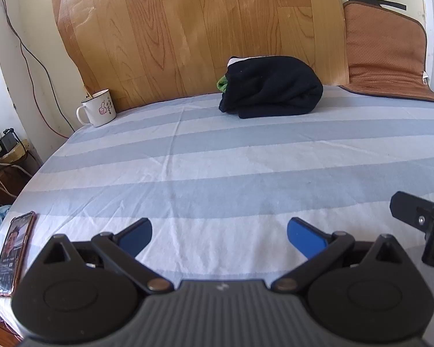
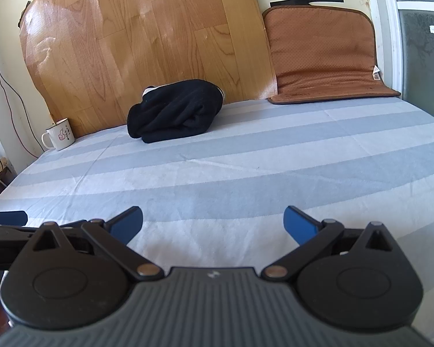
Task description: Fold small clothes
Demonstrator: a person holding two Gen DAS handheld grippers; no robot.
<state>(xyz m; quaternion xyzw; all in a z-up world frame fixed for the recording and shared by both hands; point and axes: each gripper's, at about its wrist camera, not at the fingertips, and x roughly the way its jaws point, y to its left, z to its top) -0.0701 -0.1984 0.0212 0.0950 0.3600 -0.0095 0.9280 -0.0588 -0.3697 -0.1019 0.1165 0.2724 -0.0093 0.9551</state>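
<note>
A folded black garment [image 1: 270, 86] with a bit of green and white at its left end lies at the far side of the striped blue-and-white sheet [image 1: 217, 159], against the wooden board; the right wrist view has the same garment [image 2: 173, 111] left of centre. My left gripper [image 1: 219, 235] hovers open over the near part of the sheet, nothing between its blue pads. My right gripper [image 2: 213, 225] is open too, empty, also near the front edge. Both stand well short of the garment.
A white mug [image 1: 97, 109] stands at the far left corner. A phone [image 1: 13, 253] lies at the near left edge. A brown cushion [image 2: 324, 55] leans against the wall at the far right. A wooden board [image 1: 193, 29] backs the surface. Cables and a charger [image 1: 7, 141] hang at left.
</note>
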